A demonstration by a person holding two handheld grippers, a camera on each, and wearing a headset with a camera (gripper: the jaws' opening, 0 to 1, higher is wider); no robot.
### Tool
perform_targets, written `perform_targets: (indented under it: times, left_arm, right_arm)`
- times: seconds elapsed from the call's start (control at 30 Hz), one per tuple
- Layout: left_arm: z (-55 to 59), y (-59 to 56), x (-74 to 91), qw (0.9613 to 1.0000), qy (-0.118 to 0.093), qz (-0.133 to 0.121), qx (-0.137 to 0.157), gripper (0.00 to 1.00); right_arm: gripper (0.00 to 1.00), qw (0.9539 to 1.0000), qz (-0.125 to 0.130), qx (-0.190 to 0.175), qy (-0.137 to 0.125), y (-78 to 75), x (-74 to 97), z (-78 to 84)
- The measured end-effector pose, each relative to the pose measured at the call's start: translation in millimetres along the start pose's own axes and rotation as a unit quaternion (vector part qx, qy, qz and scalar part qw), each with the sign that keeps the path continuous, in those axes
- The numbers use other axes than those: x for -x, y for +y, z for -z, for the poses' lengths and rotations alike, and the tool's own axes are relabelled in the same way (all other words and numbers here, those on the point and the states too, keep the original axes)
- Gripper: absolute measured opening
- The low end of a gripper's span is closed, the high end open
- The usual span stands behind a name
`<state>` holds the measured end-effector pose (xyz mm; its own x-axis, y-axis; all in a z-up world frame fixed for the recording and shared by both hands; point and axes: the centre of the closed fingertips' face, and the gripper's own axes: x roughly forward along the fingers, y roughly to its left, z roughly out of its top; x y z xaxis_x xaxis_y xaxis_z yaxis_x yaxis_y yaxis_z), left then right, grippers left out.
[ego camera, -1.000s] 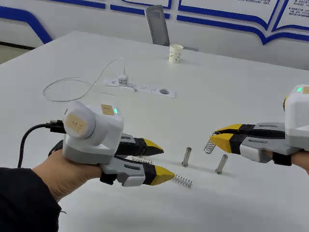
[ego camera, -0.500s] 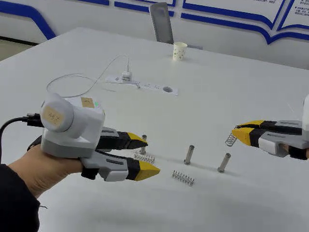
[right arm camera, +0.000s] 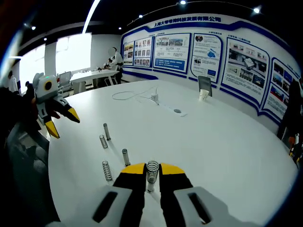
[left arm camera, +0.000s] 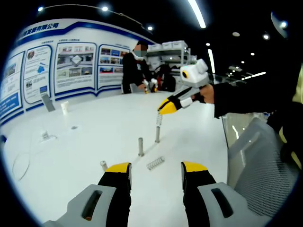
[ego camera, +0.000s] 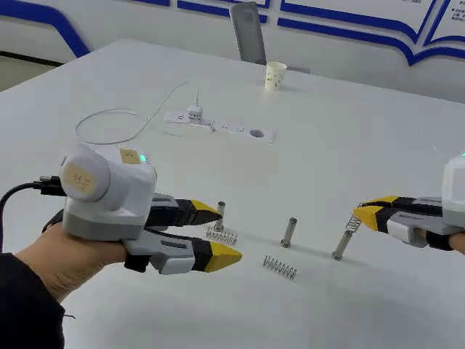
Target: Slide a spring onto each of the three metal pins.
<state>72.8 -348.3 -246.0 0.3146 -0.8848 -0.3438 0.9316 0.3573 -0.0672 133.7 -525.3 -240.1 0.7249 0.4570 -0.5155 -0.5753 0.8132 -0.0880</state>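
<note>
A spring (ego camera: 353, 224) is gripped between the jaws of the right hand-held gripper (ego camera: 365, 215), just at the top of the right pin (ego camera: 339, 245). The middle pin (ego camera: 289, 231) and left pin (ego camera: 220, 215) are stood upright on the counter (ego camera: 327, 145), well in from its far edge. A second spring (ego camera: 280, 267) and a third spring (ego camera: 221, 235) are laid beside them. The left hand-held gripper (ego camera: 224, 233) is held open.

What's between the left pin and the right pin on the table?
Head view: the middle pin stands between the left pin and right pin; a loose spring lies just nearer the camera than that line.
</note>
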Motion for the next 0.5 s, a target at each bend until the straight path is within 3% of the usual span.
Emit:
perform_targets:
  times: [0.5]
  left_arm:
    - [3.1, -0.5, -1.7, 1.0000, 0.001, 0.002, 0.005, 0.43]
  right_arm:
    - [0.12, 0.9998, -0.001, -0.012, 0.013, -1.8, -10.9, 15.6]
